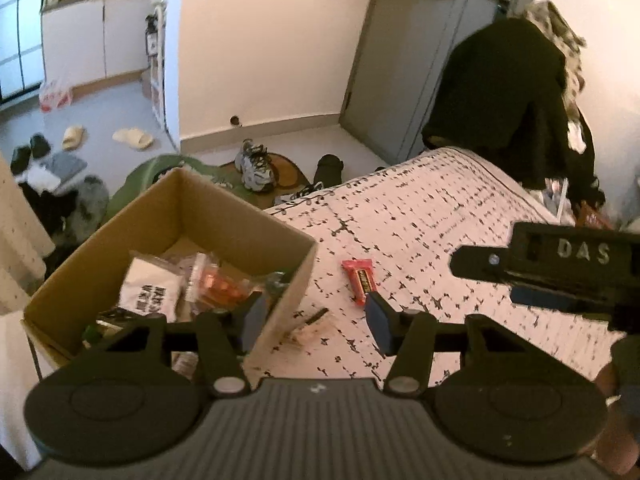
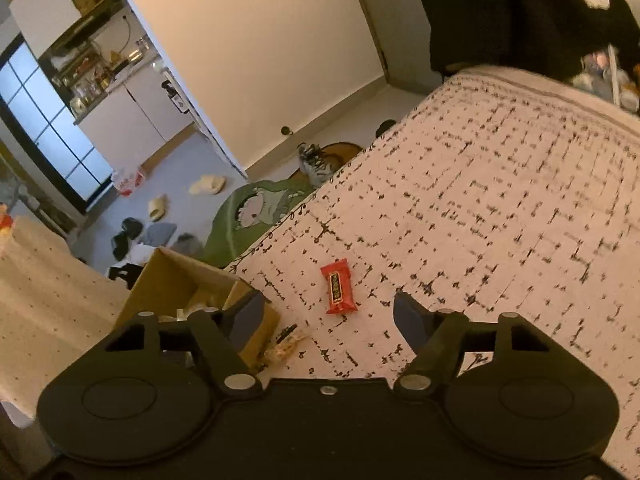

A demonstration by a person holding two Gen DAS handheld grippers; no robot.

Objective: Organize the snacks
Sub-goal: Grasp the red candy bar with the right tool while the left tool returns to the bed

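Our right gripper point(image 2: 328, 316) hangs with its jaws wide apart and nothing between them, above the red candy bar point(image 2: 338, 288), which lies flat on the patterned tablecloth point(image 2: 500, 200). Our left gripper point(image 1: 316, 320) is also spread and empty, straddling the near wall of the cardboard box point(image 1: 296, 276); the candy bar point(image 1: 361, 280) sits just beside that box, outside it. Nearer us than the candy bar, touching the box wall, lies a pale crumpled wrapper point(image 2: 286, 344).

Risks as we judge them:
- The bar is thin and flat, so the pads may skid over the slick wrapper or pinch the cloth with it.
- Both grippers crowd the same spot near the candy bar and could knock together.
- The left jaw could catch the box wall and shove the box, which stands at the table edge.
- The pale wrapper may be missed, half hidden by the box.

Inside the box are a white packet point(image 1: 150, 292) and an orange packet point(image 1: 218, 284).
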